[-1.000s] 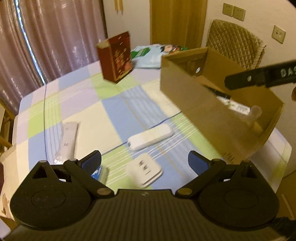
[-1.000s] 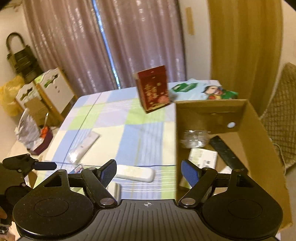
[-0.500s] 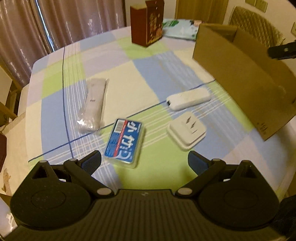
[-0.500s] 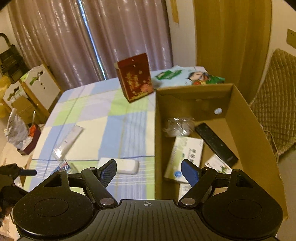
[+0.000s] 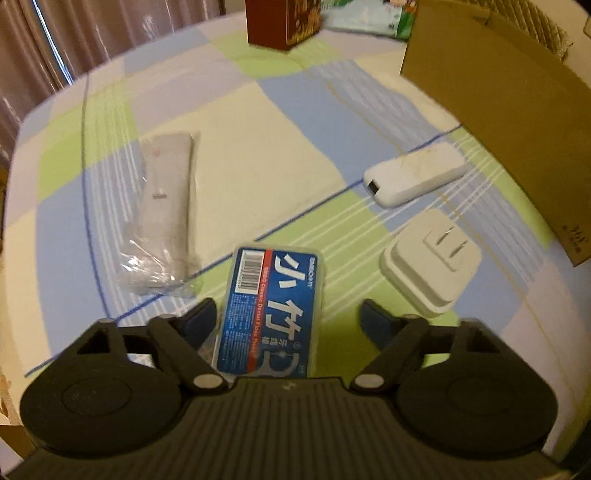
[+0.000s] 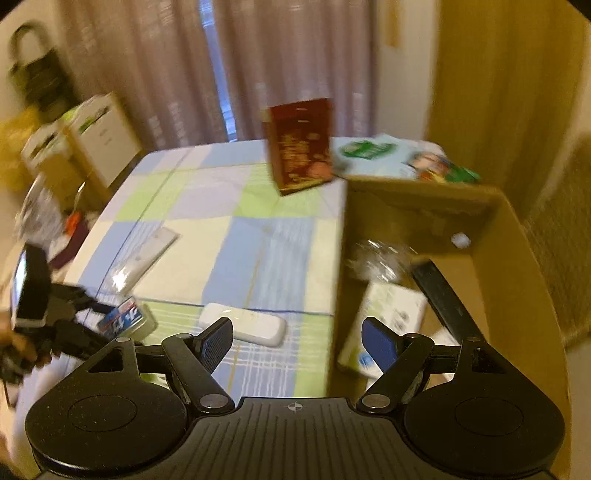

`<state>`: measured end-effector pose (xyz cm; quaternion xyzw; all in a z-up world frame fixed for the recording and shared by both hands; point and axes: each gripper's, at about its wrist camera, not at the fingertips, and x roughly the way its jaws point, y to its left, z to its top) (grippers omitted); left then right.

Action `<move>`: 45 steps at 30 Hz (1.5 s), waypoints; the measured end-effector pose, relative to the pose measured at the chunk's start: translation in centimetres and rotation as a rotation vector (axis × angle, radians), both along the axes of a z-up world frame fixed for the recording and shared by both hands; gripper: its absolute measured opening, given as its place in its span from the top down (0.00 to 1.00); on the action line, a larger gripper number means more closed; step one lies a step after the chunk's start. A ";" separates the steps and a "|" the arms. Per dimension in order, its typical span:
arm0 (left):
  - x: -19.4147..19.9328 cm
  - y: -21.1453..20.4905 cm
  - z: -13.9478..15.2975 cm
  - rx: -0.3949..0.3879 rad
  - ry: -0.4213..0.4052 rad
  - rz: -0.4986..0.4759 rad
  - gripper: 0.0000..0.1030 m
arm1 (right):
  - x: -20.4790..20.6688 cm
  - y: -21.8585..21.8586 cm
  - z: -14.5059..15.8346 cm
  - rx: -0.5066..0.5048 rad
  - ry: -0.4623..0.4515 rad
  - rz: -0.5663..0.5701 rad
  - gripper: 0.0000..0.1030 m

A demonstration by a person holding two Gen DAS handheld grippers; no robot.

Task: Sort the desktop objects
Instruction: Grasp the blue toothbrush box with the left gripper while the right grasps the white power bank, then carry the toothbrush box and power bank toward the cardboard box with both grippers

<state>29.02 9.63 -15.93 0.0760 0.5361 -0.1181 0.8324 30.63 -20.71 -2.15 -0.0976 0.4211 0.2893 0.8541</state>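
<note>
Left wrist view: the left gripper tilts steeply down over the checked surface, its jaws closing around a floss box. The box lies flat between them; the left pad sits just beside its edge, the right pad is clear of it, so nothing is clamped yet. The box's long axis runs away from the camera, roughly along the gripper's line, leaning slightly right at the far end. Right of it lies a white plug adapter, prongs up. Beyond that, a white dongle lies slantwise, its port end towards the left. To the left, a bagged white remote runs lengthwise away from the camera. A cardboard box stands at the right, a red carton at the far edge.

Right wrist view: the right gripper hovers, tilted down, over the near wall of the cardboard box, jaws released and holding nothing. Inside lie a black remote, a white booklet and crumpled plastic. The left gripper shows blurred at the left edge, over the floss box. The dongle lies near the jaws
</note>
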 end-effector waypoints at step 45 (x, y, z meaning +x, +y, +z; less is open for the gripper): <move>-4.8 0.3 0.1 -0.001 0.021 0.132 0.49 | 6.9 15.5 -15.3 -0.496 0.281 0.643 0.60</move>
